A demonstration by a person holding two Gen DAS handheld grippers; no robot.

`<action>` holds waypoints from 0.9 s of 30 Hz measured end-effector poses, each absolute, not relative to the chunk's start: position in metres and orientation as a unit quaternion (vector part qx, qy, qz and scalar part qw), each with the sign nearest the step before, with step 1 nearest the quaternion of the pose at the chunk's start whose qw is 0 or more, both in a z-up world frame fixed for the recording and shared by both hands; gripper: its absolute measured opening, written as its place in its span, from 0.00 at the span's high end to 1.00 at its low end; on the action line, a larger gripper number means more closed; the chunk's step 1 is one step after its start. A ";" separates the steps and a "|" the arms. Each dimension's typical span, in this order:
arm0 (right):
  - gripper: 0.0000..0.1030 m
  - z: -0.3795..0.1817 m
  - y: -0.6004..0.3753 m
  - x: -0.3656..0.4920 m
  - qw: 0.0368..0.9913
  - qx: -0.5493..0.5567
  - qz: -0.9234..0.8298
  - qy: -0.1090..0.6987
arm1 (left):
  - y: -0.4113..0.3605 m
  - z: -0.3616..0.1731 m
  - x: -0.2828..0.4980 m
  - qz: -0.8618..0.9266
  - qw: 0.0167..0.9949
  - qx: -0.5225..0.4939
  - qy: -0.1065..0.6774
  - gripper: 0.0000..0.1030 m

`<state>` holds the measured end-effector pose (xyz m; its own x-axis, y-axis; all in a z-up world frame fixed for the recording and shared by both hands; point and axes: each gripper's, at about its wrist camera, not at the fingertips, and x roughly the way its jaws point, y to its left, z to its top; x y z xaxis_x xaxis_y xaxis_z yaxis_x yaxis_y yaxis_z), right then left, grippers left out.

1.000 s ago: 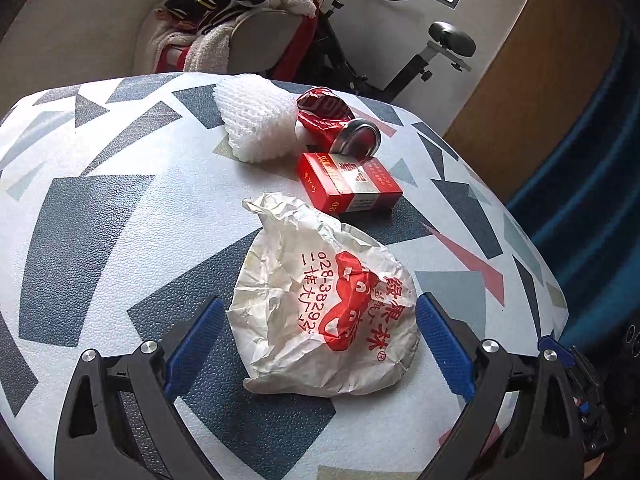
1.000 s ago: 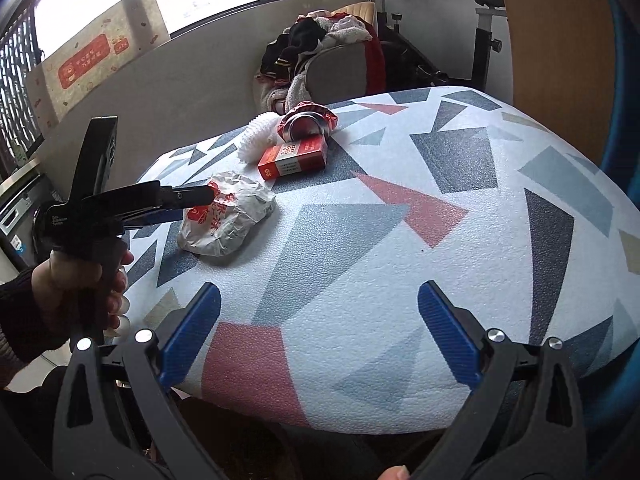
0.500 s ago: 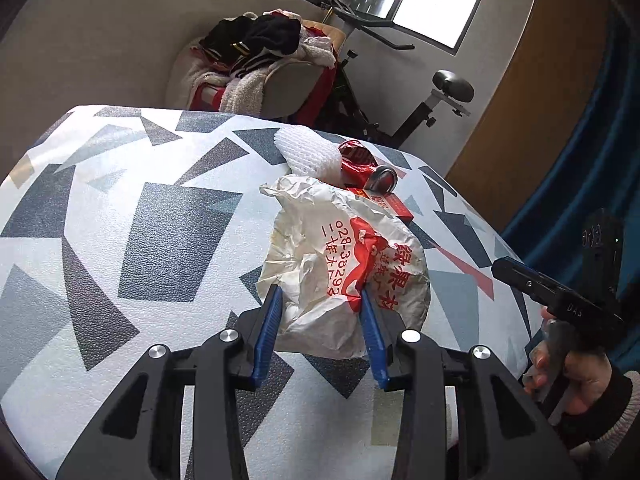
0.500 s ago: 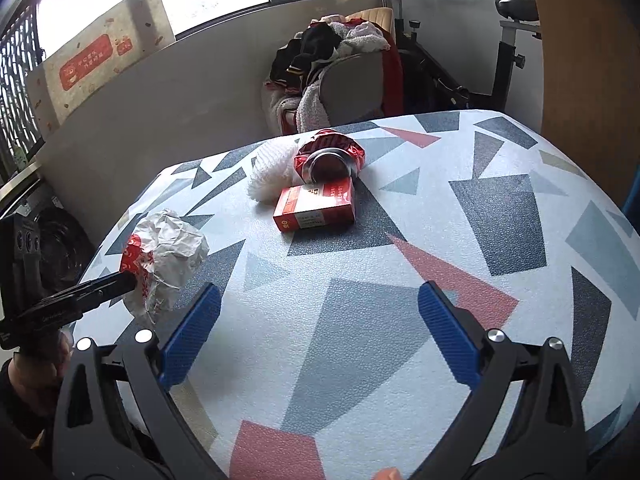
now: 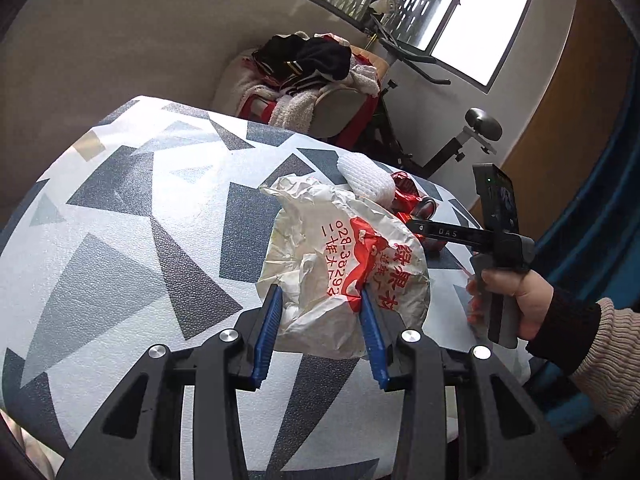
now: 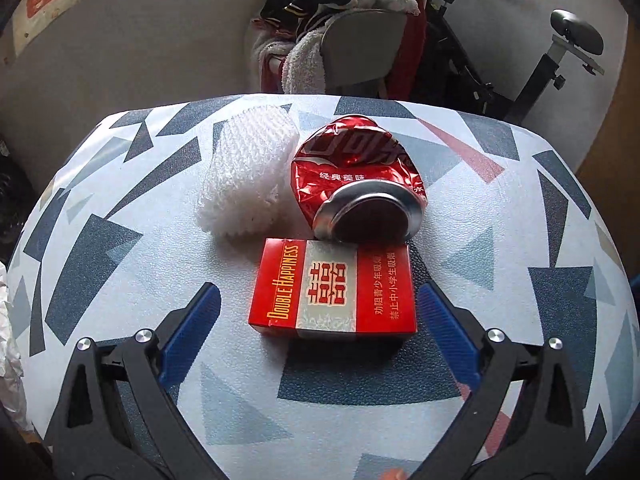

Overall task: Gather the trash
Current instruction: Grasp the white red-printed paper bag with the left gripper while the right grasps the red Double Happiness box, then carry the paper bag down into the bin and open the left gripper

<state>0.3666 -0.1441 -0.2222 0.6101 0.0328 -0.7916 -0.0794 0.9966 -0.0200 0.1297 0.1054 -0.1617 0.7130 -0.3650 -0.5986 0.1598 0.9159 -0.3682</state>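
My left gripper point(image 5: 319, 296) is shut on a crumpled white paper bag point(image 5: 344, 240) with red print, holding it above the patterned table point(image 5: 120, 216). My right gripper point(image 6: 318, 300) is open, and its blue fingers stand one on each side of a red cigarette box point(image 6: 336, 288) lying flat on the table point(image 6: 520, 240). Behind the box lie a crushed red can point(image 6: 356, 184) and a white foam net point(image 6: 248, 176). A sliver of the bag point(image 6: 8, 320) shows at the left edge of the right wrist view. A person's hand point(image 5: 508, 296) grips the right tool's handle.
Beyond the table stands a chair piled with clothes point(image 5: 316, 76), with an exercise bike point(image 5: 476, 128) beside it. A blue curtain point(image 5: 600, 200) hangs to the right. The table's rounded edges drop off on every side.
My left gripper closed on the paper bag and lifted it off the table. My right gripper travelled across the table to the cigarette box and now straddles it.
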 end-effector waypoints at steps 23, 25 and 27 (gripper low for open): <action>0.15 -0.179 -0.163 0.196 0.917 0.013 0.166 0.363 | 0.075 -0.161 0.068 -0.207 0.901 -0.089 0.371 0.63; 0.15 -0.175 -0.168 0.166 0.920 0.007 0.176 0.350 | 0.069 -0.163 0.056 -0.218 0.898 -0.071 0.376 0.63; 0.15 -0.172 -0.173 0.136 0.923 0.004 0.185 0.338 | 0.065 -0.165 0.043 -0.230 0.893 -0.064 0.381 0.63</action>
